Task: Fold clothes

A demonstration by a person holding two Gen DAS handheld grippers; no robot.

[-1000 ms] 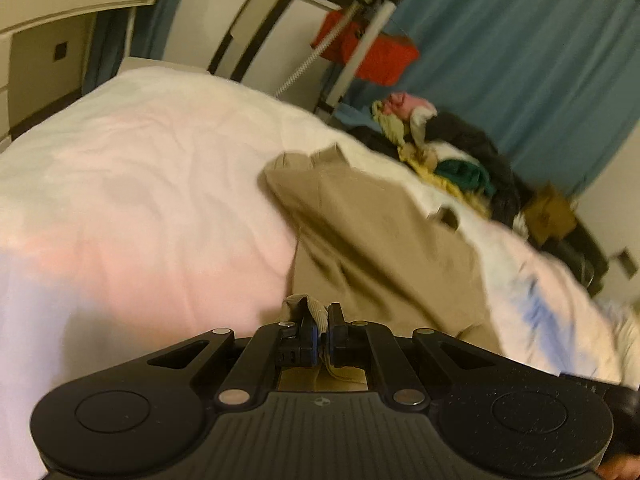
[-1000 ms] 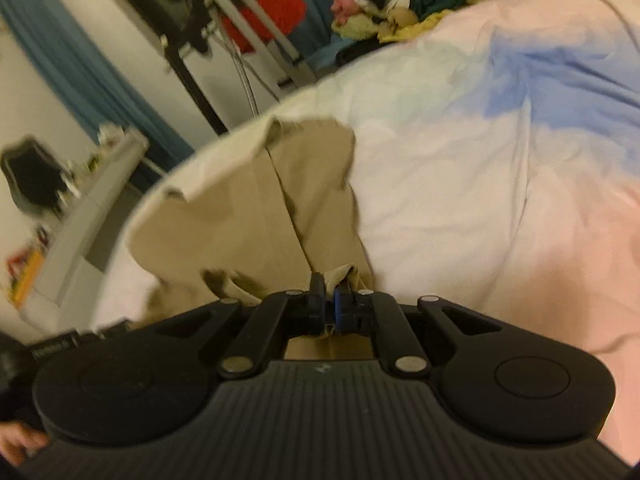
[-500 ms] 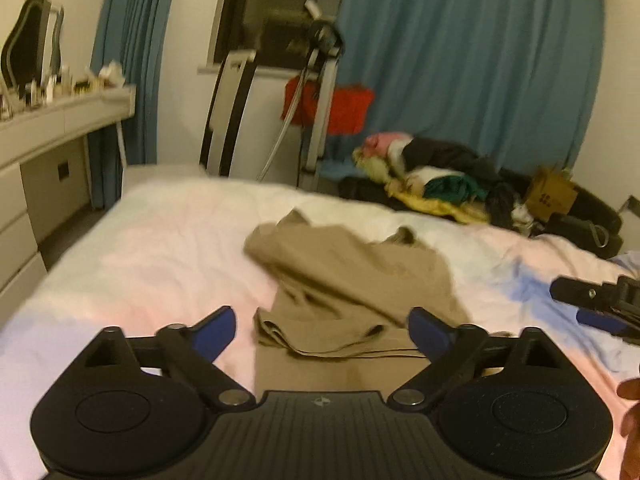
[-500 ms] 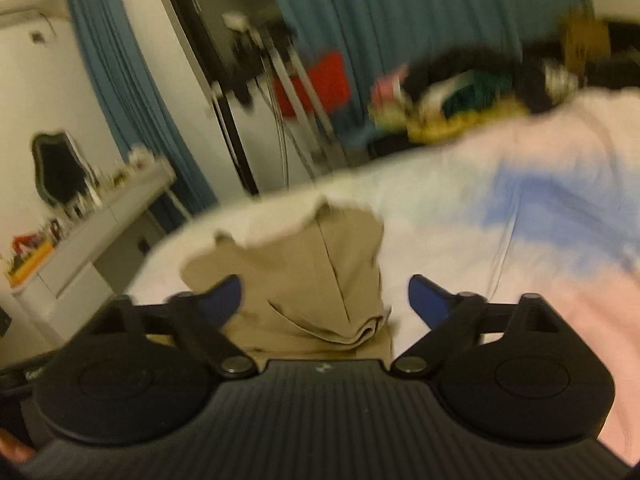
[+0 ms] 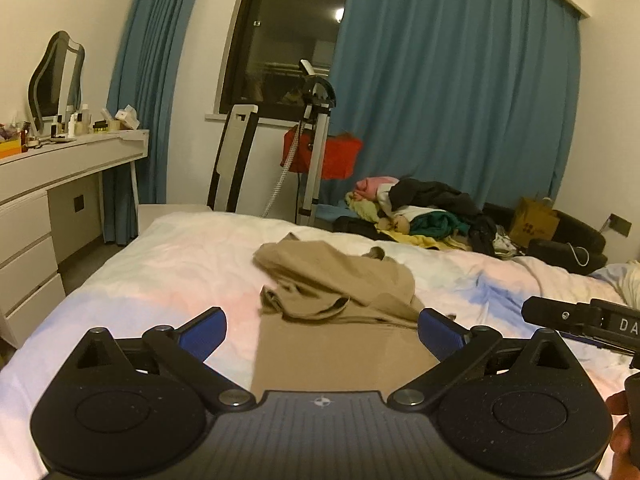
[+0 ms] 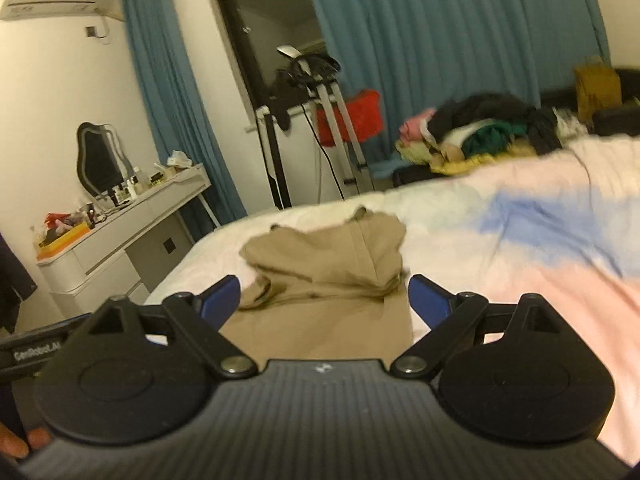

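- The tan garment [image 5: 336, 300] lies on the bed [image 5: 180, 264], in the middle of the left wrist frame. Its far part is doubled back over the near part in a loose, bunched flap, and the near part runs flat toward the camera.
- In the right wrist view the same tan garment [image 6: 332, 276] sits at centre. A seam runs down the folded-over layer, and a rumpled edge shows at the lower left of the flap.
- The left gripper [image 5: 322, 330] is spread wide with nothing between its blue pads [image 5: 204, 330]. It hovers above the near end of the cloth, not touching it as far as I can tell.
- The right gripper [image 6: 324, 300] is likewise released and empty, with its blue pads [image 6: 430, 300] well apart. Its body also shows at the right edge of the left wrist frame.
- A pile of mixed clothes [image 5: 432, 216] lies beyond the far edge of the bed, at right of centre, well apart from the tan piece.
- Judgement: one fold lies in the cloth and both claws are free, which suits a pause between folds.
- The flap is uneven, so a next move would call for either smoothing that bunched edge or taking two matching points on the cloth for a further fold. The pictures do not settle which.
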